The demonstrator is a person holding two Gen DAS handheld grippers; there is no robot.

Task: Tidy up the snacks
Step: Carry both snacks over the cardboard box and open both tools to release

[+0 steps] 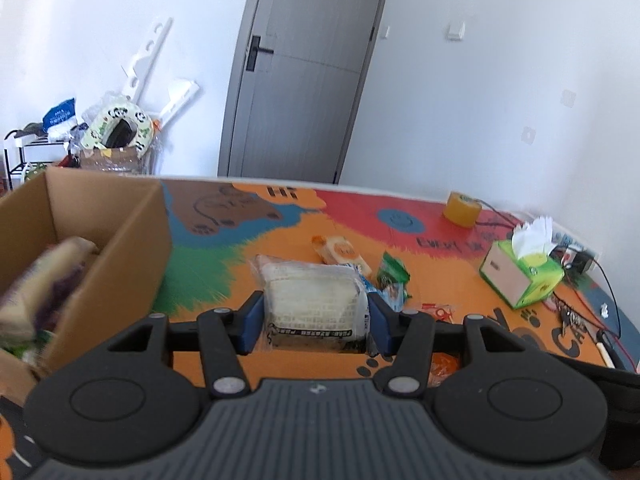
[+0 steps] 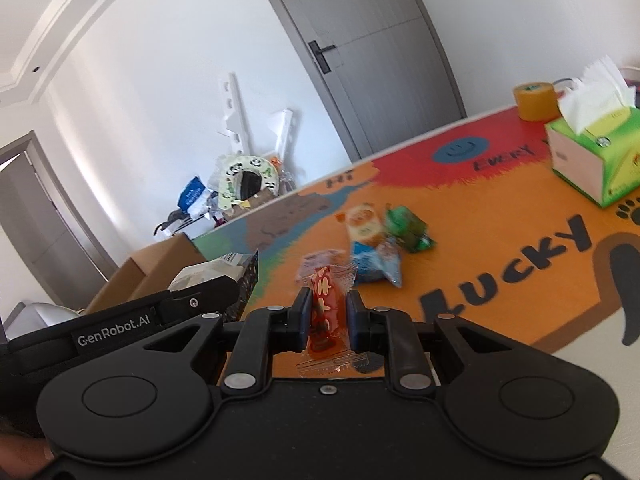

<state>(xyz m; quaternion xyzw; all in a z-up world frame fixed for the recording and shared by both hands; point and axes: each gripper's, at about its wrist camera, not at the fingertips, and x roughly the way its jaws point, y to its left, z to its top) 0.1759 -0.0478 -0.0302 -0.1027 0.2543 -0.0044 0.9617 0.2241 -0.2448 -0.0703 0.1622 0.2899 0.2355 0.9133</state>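
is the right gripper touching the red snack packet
Touching. The right wrist view shows the right gripper with both blue pads pressed against the sides of the red snack packet, no gap on either side.

Matt cardboard box (image 1: 132,240), glossy plastic snack wrapper (image 2: 326,312)

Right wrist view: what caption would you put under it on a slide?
Right hand-held gripper shut on a red candy packet above the colourful mat, loose snack packets ahead.
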